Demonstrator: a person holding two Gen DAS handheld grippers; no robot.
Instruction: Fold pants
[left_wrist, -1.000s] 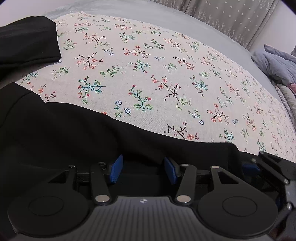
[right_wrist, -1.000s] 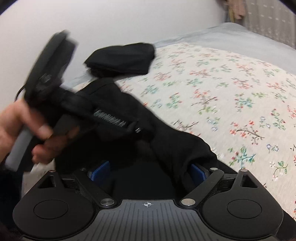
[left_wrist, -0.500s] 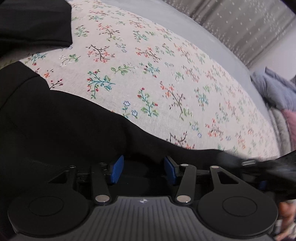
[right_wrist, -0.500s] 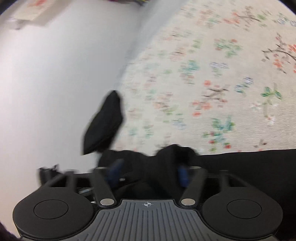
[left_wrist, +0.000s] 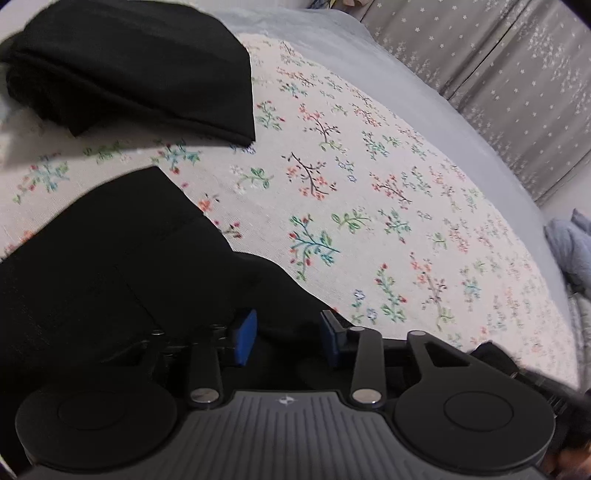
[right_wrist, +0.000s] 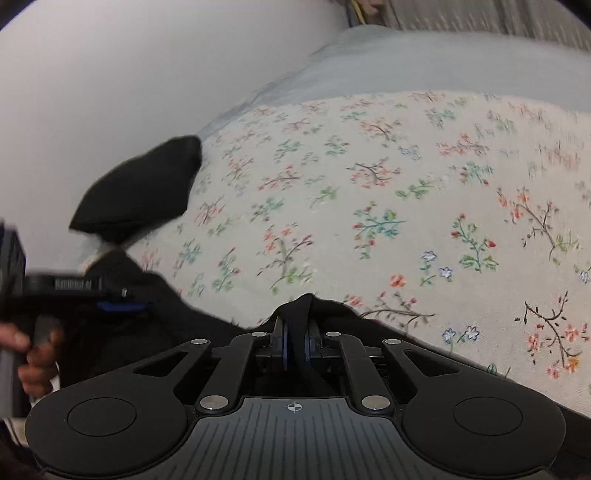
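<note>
The right gripper has its blue pads nearly together and closing, with a ridge of the black pants pinched between them; the fabric bulges up just past the fingertips. The left gripper is also closing, its blue pads set a little apart with black cloth bunched between them, though whether the pads press on that cloth I cannot tell. From the left wrist, the pants spread leftward from the jaws as a broad dark sheet lying on the floral cover. From the right wrist, the left gripper shows at the left edge, biting the same garment, with a hand wrapped round its handle. Beyond the pants, apart from them, a folded black garment lies near the cover's far corner. A grey sheet borders the cover, with starred curtains behind and a white wall to the side.
</note>
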